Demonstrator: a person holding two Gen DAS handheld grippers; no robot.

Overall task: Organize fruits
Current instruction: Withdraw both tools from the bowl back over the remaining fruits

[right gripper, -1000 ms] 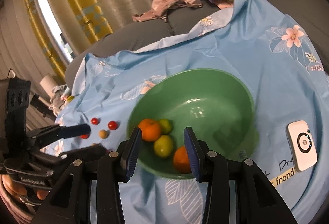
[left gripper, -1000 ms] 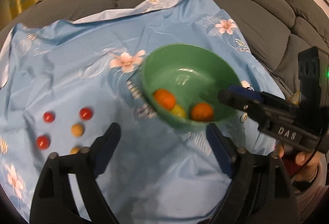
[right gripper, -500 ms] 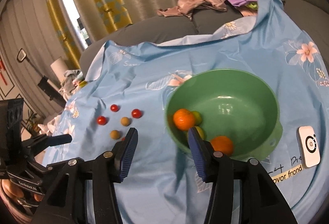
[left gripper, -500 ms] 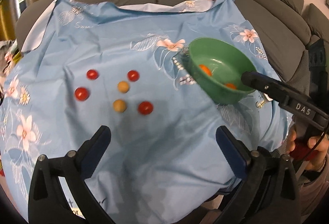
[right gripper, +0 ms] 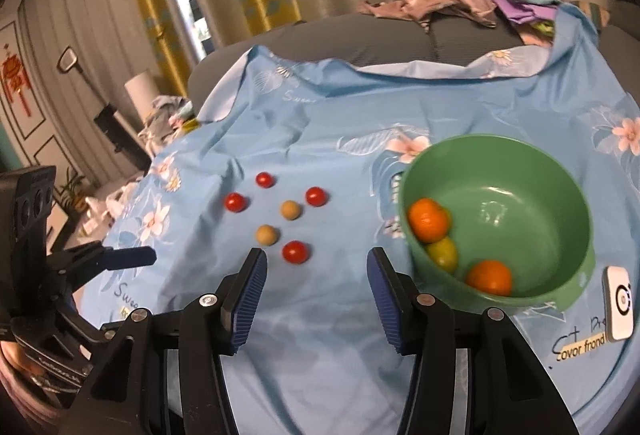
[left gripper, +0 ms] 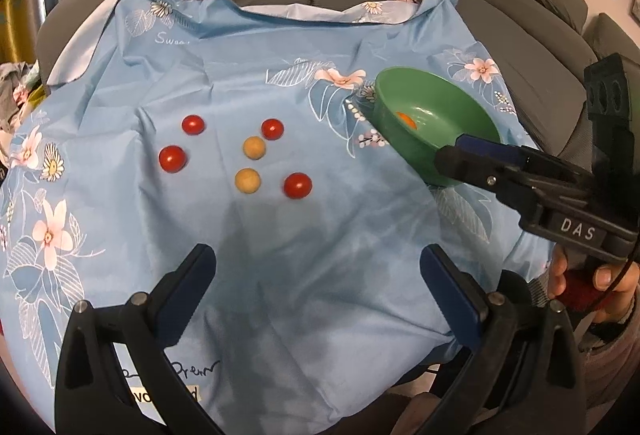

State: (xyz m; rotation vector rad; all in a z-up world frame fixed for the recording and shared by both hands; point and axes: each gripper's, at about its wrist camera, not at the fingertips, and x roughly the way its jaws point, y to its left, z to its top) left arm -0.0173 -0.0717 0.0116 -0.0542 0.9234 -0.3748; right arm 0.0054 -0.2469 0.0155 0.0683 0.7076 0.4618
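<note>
Both grippers empty: left gripper point(left gripper: 316, 269) spread wide, right gripper point(right gripper: 314, 285) has just been opening, nothing between. Cherry tomatoes point(right gripper: 295, 252) loose on tablecloth point(left gripper: 280, 267) beside green bowl point(right gripper: 576, 195) holding oranges point(right gripper: 427, 220), likely next pickups.

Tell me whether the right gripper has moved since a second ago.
Yes. The right gripper has shifted left, from over the green bowl toward the loose red tomato; its empty jaws have just been opening.

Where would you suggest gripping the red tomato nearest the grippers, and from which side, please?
Take the nearest red tomato across its widest middle, coming from above. It is a small, smooth ball lying free on the blue cloth, so a low or off-centre pinch would likely squirt it out. The tan fruit lies close by, so keep one finger clear of it.
</note>
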